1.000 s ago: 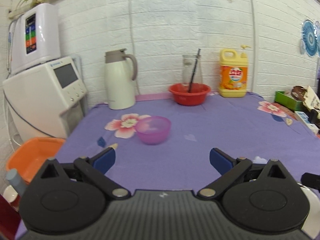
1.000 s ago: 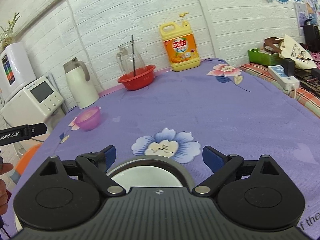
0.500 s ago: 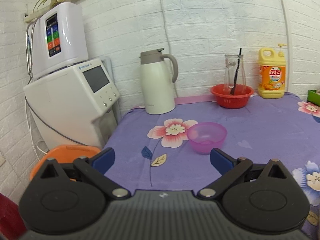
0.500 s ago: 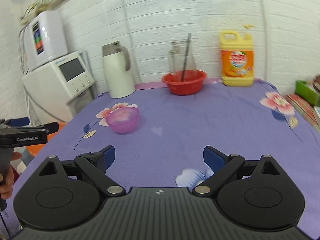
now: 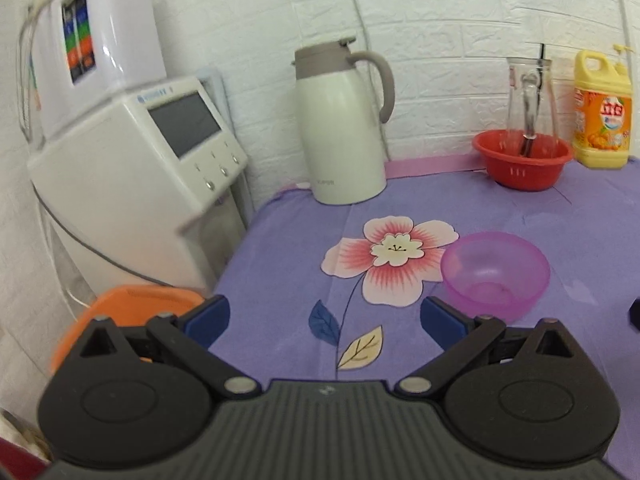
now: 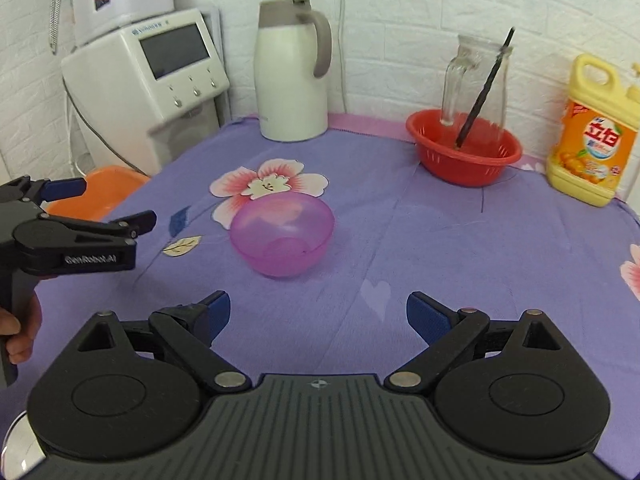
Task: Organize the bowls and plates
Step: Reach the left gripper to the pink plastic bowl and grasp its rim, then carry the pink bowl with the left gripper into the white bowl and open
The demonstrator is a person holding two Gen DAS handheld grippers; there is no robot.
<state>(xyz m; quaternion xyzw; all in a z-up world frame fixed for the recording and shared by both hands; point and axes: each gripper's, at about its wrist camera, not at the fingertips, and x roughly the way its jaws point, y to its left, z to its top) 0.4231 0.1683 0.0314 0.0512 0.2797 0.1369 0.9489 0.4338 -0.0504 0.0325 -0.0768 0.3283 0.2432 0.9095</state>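
A translucent pink bowl (image 6: pixel 282 234) stands upright and empty on the purple flowered tablecloth (image 6: pixel 400 240). It also shows in the left wrist view (image 5: pixel 495 275), ahead and to the right. My right gripper (image 6: pixel 318 314) is open and empty, a short way in front of the bowl. My left gripper (image 5: pixel 322 316) is open and empty, to the left of the bowl; it shows from the side in the right wrist view (image 6: pixel 108 212). A silvery plate edge (image 6: pixel 18 438) peeks out at the bottom left of the right wrist view.
At the back stand a white thermos jug (image 6: pixel 294 68), a red basket (image 6: pixel 464 150) holding a glass pitcher (image 6: pixel 476 80), and a yellow detergent bottle (image 6: pixel 594 132). A white water dispenser (image 6: pixel 148 80) and an orange basin (image 5: pixel 128 312) sit off the table's left edge.
Both grippers have swung left and moved closer to the pink bowl. The plate that lay under the right gripper is now almost out of view.
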